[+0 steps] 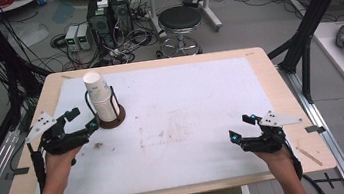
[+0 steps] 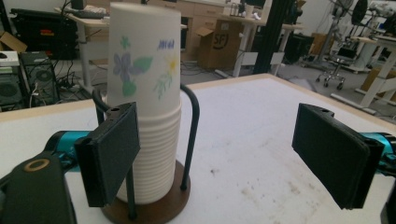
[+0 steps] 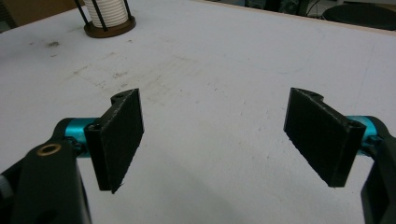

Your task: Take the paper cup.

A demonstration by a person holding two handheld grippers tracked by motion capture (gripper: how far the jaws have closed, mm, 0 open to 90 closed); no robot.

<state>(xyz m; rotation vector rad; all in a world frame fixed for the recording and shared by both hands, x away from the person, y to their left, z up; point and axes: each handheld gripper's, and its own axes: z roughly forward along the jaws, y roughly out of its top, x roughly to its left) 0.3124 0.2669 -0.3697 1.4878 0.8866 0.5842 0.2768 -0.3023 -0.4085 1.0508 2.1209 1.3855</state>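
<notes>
High view, stained white mat [image 1: 184, 125] on wooden table [image 1: 280, 88], stool [image 1: 179, 23] behind.

Grey floor [image 1: 260, 19] w/ cables, stool [image 1: 179, 21], PC towers [image 1: 108, 14].

A cardboard box [image 2: 219, 44] at the upper middle of the left gripper view reads "SF"; the cup's [image 2: 144, 60] blue lettering is illegible.

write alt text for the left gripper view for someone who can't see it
A tall stack of white paper cups, the top one printed with flowers, stands in a dark wire holder with a round brown base on a white table. The left hand-held gripper is open, one jaw overlapping the stack's lower left.
</notes>
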